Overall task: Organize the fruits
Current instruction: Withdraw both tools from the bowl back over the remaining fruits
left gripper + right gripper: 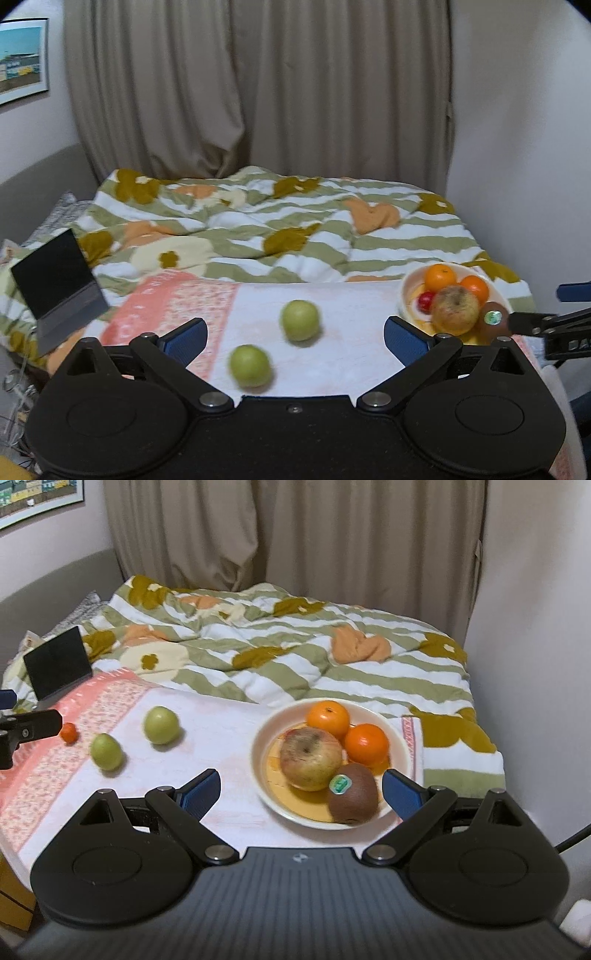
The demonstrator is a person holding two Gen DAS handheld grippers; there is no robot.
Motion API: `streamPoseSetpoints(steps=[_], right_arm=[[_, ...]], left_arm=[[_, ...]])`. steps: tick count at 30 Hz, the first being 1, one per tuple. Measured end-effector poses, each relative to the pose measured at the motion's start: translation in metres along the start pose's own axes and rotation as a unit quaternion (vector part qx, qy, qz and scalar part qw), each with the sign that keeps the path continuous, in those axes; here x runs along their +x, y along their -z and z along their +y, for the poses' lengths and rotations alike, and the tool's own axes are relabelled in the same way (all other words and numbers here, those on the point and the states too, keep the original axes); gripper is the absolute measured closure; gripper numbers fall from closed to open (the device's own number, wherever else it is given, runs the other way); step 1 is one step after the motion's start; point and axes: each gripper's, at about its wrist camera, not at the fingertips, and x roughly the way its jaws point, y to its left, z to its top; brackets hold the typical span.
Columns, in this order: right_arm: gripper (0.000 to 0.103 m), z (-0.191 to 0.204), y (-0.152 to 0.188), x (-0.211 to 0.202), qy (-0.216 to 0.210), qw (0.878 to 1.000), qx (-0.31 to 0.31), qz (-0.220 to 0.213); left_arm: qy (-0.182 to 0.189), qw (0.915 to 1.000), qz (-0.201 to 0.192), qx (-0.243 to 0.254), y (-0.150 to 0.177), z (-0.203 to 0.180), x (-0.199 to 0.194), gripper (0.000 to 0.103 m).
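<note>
Loose fruit left of the plate, both hand-held grippers released.
Two round green apples [161, 725] lay left of the cream ceramic plate [260, 753]; a clumsy approach might roll them off the cloth-covered worktop [221, 738].

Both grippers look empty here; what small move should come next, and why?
Probably ease the open left gripper forward and down around the nearer green fruit. It lies loose on the cloth between the spread fingers, outside the plate, where the other fruits already sit.
</note>
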Motion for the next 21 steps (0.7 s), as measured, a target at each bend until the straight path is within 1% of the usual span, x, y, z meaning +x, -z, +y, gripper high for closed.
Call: streamPoseSetpoints(steps=[4, 6, 9, 12, 18, 21], right_arm=[[0.000, 0.020, 0.000, -0.010, -0.005, 1.000, 0.002, -0.002], [0.000, 0.033, 0.001, -0.012, -0.004, 1.000, 0.004, 0.000], [0.000, 0.055, 0.003, -0.015, 0.007, 1.000, 0.007, 0.002], [0.000, 0.076, 0.007, -0.016, 0.021, 0.999, 0.025, 0.009], [0.000, 0.115, 0.018, -0.008, 0.049, 0.997, 0.054, 0.023], [0.000, 0.133, 0.021, -0.002, 0.058, 0.996, 0.068, 0.023]], left_arm=[[-0.015, 0.9999, -0.002, -0.002, 0.008, 0.030, -0.011, 0.000], [-0.015, 0.9999, -0.005, -0.003, 0.011, 0.047, -0.014, 0.000], [-0.011, 0.9999, -0.006, -0.004, 0.013, 0.073, -0.015, 0.000], [-0.006, 1.0000, 0.001, -0.002, 0.016, 0.098, -0.012, 0.000], [0.014, 0.9998, 0.007, 0.008, 0.025, 0.142, 0.003, 0.000], [0.025, 0.9996, 0.009, 0.013, 0.029, 0.162, 0.014, 0.000]])
